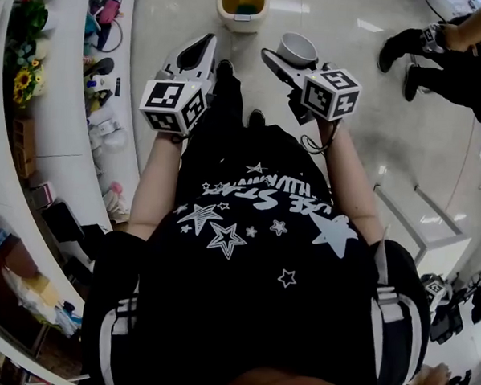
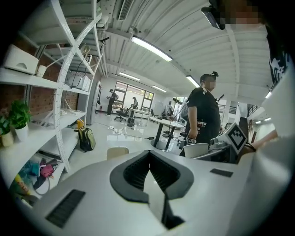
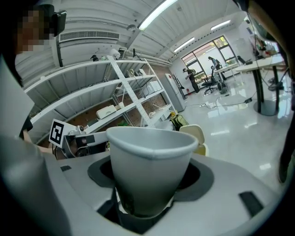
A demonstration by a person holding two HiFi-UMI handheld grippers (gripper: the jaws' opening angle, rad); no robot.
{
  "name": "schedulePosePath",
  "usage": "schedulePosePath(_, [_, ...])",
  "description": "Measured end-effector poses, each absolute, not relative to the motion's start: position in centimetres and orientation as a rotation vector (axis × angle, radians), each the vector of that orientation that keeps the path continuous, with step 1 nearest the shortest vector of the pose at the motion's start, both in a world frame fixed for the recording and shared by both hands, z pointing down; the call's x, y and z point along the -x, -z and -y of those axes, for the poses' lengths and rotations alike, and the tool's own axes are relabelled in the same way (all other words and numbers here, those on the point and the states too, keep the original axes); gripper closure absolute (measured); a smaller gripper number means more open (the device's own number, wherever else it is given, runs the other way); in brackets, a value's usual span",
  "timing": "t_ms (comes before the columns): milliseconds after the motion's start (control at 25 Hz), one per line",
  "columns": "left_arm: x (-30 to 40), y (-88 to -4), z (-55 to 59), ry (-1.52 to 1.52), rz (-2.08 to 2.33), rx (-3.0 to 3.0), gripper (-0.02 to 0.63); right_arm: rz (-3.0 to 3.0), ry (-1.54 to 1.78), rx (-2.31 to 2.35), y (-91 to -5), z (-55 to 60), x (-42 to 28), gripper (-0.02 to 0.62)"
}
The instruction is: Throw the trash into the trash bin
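Right gripper view: a white paper cup (image 3: 150,170) is gripped upright between the right gripper's (image 1: 286,63) wide-spread fingers. The left gripper's (image 1: 195,56) fingers are closed on nothing. The trash bin (image 1: 242,7) is seen ahead on the floor (image 1: 339,153).

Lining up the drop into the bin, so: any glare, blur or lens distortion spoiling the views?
Head view: sharp, with light streaks glaring off the floor; the trash bin is cut by the top edge. Left gripper view: heavy fisheye bowing of the shelves, black corners. Right gripper view: same bowing, and the paper cup looms close, blocking the middle.
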State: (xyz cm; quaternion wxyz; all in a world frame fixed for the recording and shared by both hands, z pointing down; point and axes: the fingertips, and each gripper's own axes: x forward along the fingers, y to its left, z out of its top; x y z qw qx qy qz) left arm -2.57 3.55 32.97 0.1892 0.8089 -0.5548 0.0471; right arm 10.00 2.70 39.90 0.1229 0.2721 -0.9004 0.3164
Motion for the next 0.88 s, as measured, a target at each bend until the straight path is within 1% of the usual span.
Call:
schedulePosePath(240, [4.1,-34.2,2.6,-0.138,1.493,-2.298,0.595,2.578,-0.932,-0.873,-40.9,3.0,-8.5,0.285])
schedulePosePath(520, [7.4,-35.8,9.2,-0.162,1.437,-2.285,0.595,2.528,-0.974,-0.94,-41.8,9.5,-4.5,0.285])
schedulePosePath(880, [10.4,-39.1,14.9,-0.186,1.338,-2.261,0.595,2.443,-0.99,-1.049,-43.6,15.3,-1.8,0.285])
